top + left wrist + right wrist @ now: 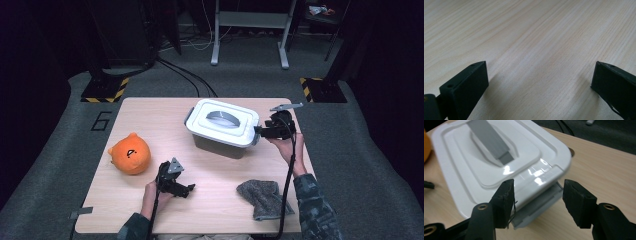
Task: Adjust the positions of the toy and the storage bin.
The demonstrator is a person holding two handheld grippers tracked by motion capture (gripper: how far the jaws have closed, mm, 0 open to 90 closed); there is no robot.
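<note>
Here the right gripper (537,195), jaws parted at the storage box's (222,125) side latch (541,205), looks mid-unlatching, while the left gripper (537,82) rests open on the table (536,37); next, lifting the lid (486,162).

Light falls from above onto my worktop (150,115) while the room's edges sink into near black, the white lid (499,170) close to my right jaws throws bright glare patches, my left jaws cast soft shadows on the wood, and both close views blur slightly.
</note>
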